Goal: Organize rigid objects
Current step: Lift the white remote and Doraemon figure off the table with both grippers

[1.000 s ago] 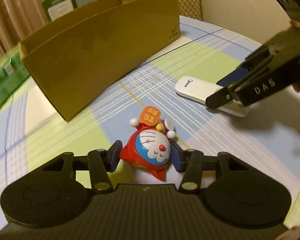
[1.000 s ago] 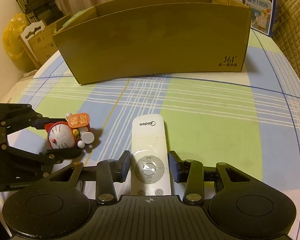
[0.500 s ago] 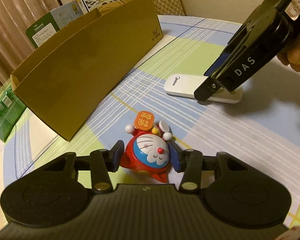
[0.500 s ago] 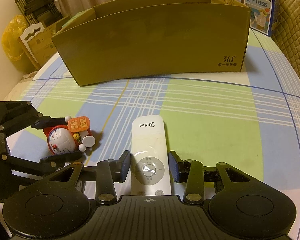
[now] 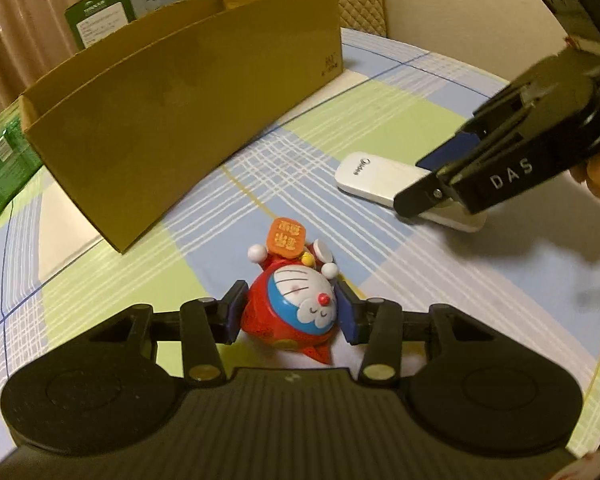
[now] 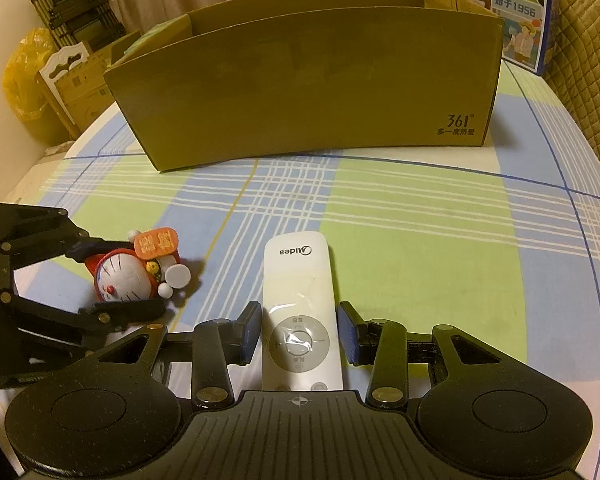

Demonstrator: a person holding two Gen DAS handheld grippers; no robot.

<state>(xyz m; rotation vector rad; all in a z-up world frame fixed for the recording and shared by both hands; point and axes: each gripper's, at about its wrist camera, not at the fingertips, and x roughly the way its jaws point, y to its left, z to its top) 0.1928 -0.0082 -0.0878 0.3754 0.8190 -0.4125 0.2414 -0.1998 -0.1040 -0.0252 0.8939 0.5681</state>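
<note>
Left gripper has just been closing, and its blue fingers now pinch the red Doraemon figurine, which has tipped since a second ago. The figurine lies on the plaid tabletop, its orange sign end aimed toward the cardboard box. Right gripper is unchanged: its fingers straddle the white Midea remote, close on each side; contact I cannot tell. The remote lies flat, long axis toward the box.
</note>
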